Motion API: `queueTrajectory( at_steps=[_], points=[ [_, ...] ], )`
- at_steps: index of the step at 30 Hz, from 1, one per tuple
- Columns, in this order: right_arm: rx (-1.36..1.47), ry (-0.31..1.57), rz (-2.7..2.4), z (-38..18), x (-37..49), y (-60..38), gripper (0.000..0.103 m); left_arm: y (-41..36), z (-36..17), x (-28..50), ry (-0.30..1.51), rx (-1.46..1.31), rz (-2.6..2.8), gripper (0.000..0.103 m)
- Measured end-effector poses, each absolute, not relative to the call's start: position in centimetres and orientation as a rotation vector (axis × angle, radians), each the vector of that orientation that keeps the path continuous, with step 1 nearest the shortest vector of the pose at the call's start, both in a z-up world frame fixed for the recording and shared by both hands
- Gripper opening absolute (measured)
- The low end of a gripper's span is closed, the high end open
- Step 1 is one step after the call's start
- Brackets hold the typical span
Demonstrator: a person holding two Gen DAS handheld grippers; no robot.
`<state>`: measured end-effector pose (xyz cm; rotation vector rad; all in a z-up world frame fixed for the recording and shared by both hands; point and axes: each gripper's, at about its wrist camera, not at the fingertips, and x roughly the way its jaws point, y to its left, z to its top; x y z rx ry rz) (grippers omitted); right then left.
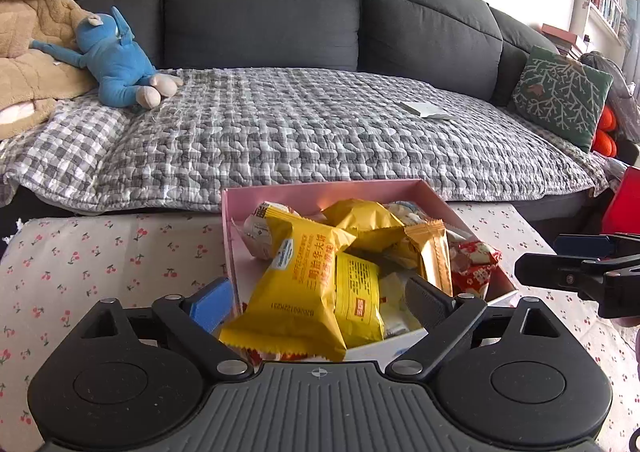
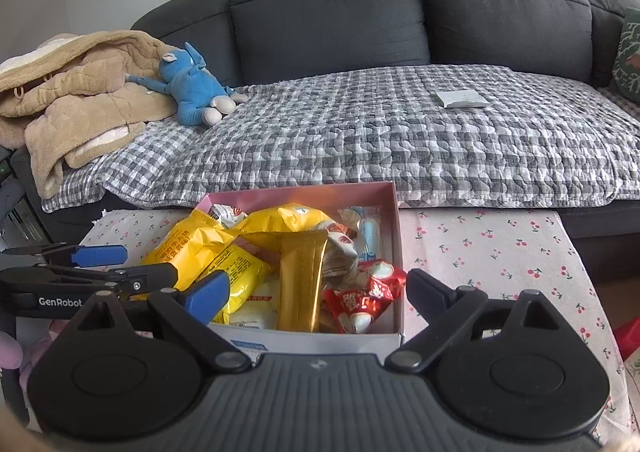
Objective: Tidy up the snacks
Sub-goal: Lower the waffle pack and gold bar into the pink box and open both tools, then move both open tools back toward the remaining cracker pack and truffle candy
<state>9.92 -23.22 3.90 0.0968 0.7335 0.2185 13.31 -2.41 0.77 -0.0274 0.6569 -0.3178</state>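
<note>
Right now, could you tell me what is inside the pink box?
The pink box holds yellow snack packets, a gold packet and red-and-white wrapped candies. Whatever lies beneath the pile is covered.

One pink box (image 2: 394,219) on the table, and it's packed: three yellow snack packets (image 1: 298,292) that I can count, one gold wafer packet (image 2: 300,284), one red-and-white candy wrapper (image 2: 360,300), and some white-wrapped snacks too buried to count. On the sofa: one blue plush toy (image 1: 116,63), one green patterned cushion (image 1: 560,95).
</note>
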Motion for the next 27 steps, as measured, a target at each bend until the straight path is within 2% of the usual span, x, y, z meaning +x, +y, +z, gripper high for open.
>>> queueTrajectory(
  at_steps=[5,18,27],
  points=[
    [0.065,0.738,0.221,3.9,7.6,-23.4,0.103,-1.8,0.3,10.5,0.667,-0.024,-0.313,0.098],
    [-0.058,0.735,0.253,2.0,3.3,-22.5,0.103,-1.2,-1.6,5.1,0.654,0.019,-0.33,0.1],
    [-0.098,0.733,0.282,0.5,1.4,-24.7,0.103,-2.7,-3.3,4.3,0.657,0.027,-0.373,0.101]
  ],
)
